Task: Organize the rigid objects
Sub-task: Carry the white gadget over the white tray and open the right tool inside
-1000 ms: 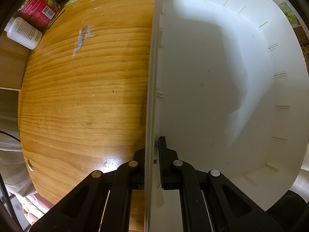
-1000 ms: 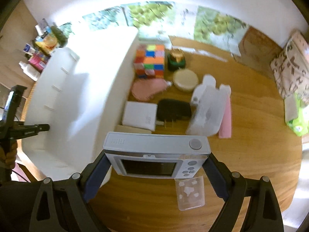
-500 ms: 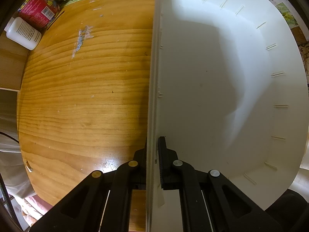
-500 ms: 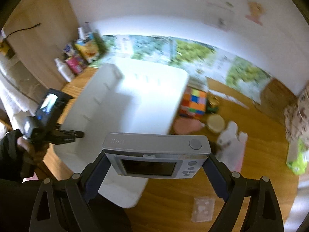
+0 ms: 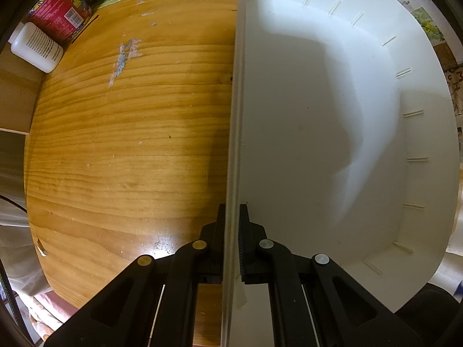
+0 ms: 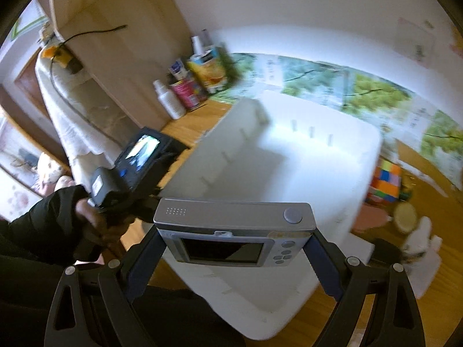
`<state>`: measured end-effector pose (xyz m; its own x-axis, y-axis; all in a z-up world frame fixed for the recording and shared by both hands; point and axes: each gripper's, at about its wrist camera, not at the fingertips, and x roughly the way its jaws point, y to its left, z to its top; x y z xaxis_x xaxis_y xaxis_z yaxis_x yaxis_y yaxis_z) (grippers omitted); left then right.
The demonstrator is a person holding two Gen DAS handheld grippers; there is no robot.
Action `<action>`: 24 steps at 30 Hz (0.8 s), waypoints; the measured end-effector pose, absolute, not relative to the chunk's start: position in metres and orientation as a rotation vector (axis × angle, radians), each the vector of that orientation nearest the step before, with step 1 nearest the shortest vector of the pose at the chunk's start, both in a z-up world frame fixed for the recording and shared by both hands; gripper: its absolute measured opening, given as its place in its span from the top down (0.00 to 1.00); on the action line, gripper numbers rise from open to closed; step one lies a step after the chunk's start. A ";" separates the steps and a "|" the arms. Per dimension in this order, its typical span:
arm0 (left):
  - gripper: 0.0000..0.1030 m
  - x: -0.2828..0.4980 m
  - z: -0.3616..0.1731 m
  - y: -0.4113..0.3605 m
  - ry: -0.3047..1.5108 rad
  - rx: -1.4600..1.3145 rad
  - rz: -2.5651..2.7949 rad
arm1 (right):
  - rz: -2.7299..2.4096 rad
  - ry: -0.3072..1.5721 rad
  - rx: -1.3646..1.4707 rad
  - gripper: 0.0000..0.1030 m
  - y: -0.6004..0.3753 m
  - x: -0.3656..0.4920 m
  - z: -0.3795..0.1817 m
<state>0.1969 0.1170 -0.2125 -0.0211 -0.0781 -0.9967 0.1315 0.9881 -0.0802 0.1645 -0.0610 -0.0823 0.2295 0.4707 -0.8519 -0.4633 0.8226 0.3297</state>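
Wooden tabletop [image 5: 121, 150], scuffed pale patch near its far end, white wall behind with a green leafy poster strip along it. My left gripper [image 5: 231, 231] points straight down, jaws pressed together on the thin side wall of the white plastic bin [image 5: 318, 121]: one finger outside over the wood, the other inside the bin. Bin interior is bare, small slot ribs run around its walls.

My right gripper [image 6: 235, 248] is spread wide and pinches a silver compact camera [image 6: 234, 225] by its two short ends, blue pads flat against them. Camera sits crosswise between the fingers, long axis left to right, top plate with the round shutter button and a speaker-dot grid facing away from me and up, dark rear screen and its button cluster facing my lens. It hangs above the near end of the bin, not touching it. No brand legible on the camera.

Writing: a barcode sticker at the poster edge in the left wrist view, digits too small to read; white bottle [image 5: 34, 47] with fine print, unreadable; red printed can [image 5: 58, 11] with a barcode, unreadable.

Right of the bin, blurred: colourful cube puzzle [image 6: 386, 180], round tin, pink item, white plastic pieces. A person's dark sleeve and hand [image 6: 86, 217] hold the left gripper handle.
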 end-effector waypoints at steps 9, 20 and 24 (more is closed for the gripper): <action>0.94 0.198 -0.213 0.113 1.582 0.049 -0.162 | 0.668 1.260 -0.017 0.09 -0.043 0.161 -0.106; 0.95 0.201 -0.211 0.104 1.568 0.087 -0.162 | 0.638 1.321 -0.025 0.09 -0.040 0.161 -0.119; 0.95 0.202 -0.211 0.102 1.569 0.088 -0.161 | 0.614 1.348 -0.031 0.08 -0.041 0.162 -0.124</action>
<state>0.2017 0.1016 -0.2111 -0.0061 -0.0463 -0.9989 0.1574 0.9864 -0.0467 0.1619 -0.0408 -0.1237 0.0899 0.3957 -0.9140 -0.4301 0.8431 0.3227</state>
